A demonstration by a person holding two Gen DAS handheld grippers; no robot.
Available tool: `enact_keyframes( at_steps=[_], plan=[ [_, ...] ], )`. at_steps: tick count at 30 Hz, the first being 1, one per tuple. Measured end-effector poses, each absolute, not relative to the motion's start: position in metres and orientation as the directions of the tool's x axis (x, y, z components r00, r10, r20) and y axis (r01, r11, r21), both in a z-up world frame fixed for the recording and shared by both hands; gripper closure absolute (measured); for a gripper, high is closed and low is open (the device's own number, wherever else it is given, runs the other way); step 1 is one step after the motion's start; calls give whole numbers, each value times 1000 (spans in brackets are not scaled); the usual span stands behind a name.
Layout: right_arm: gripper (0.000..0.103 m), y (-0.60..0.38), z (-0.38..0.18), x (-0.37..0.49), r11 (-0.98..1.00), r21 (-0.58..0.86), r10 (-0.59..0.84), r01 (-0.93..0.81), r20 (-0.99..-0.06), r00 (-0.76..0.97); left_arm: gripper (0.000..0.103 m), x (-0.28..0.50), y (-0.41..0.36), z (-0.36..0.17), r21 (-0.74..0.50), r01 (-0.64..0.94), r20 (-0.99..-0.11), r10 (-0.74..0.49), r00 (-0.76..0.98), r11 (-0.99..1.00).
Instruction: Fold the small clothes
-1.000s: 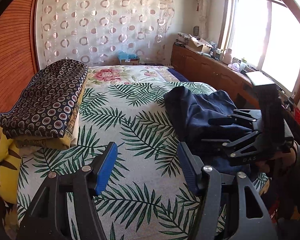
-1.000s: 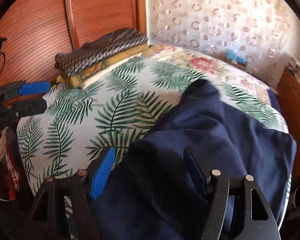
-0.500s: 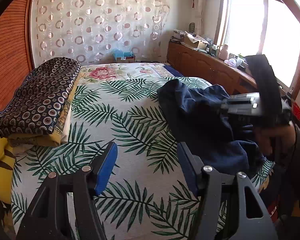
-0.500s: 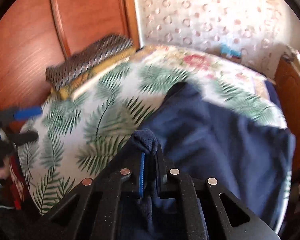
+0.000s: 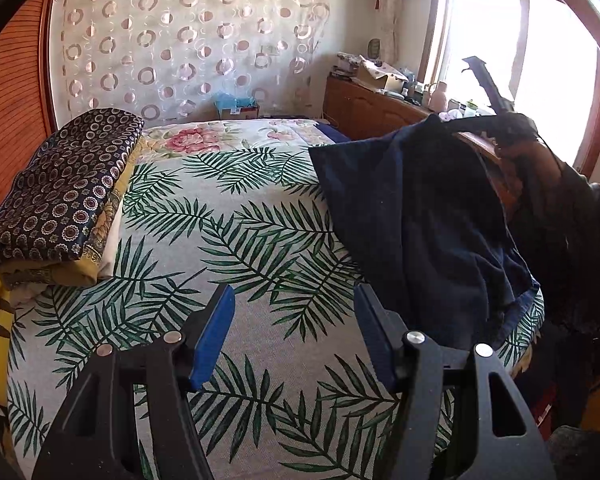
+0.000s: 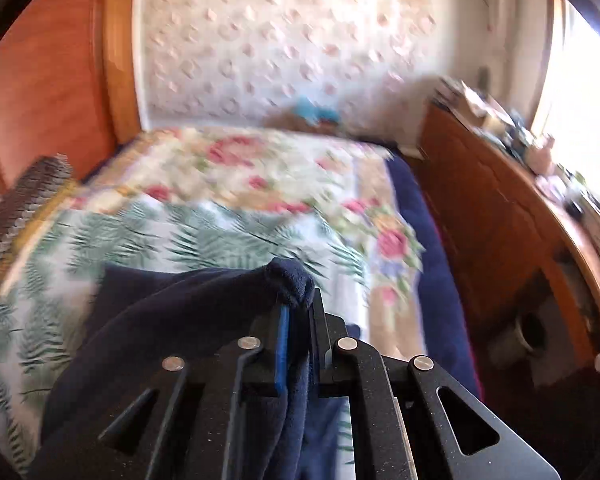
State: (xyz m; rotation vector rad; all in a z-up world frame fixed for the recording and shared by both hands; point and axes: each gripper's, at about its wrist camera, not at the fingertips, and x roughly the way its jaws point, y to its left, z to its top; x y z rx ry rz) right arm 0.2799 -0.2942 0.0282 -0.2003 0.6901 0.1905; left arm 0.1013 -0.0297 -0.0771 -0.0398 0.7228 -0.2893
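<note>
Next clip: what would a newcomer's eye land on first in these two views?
First, the navy garment, hoisted off the palm-leaf bedspread on the right, a bunched corner pinched in the shut right tool. Next, the open left tool low in the foreground, holding nothing. Then the stack of folded patterned fabrics at the bed's left edge, against the wooden panel.

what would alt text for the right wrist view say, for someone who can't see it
The right gripper is shut on a bunched edge of a dark navy fabric garment, lifting it above a bed with a green palm-leaf and pink floral cover. The motion-blurred background shows a wooden headboard and a circle-patterned curtain.
</note>
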Motion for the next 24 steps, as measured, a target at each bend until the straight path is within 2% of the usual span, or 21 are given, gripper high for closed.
enact_keyframes(
  at_steps=[2, 5, 9, 17, 24],
  plan=[
    [76, -289, 15, 287, 962, -124, 96, -245, -684, 723, 40, 102, -32, -78, -136, 250, -648, -277, 710, 959],
    [57, -285, 8, 275, 962, -132, 90, -239, -672, 735, 40, 102, -35, -80, -137, 256, -651, -282, 705, 957],
    [57, -292, 11, 241, 960, -85, 146, -265, -659, 738, 40, 102, -41, -81, -143, 267, -652, -293, 699, 953],
    [57, -329, -4, 117, 942, -72, 204, -327, -650, 732, 40, 103, -60, -86, -141, 300, -660, -316, 682, 943],
    [57, -351, -17, 64, 943, -31, 226, -330, -668, 709, 40, 106, -77, -93, -132, 325, -673, -326, 664, 936]
  ],
)
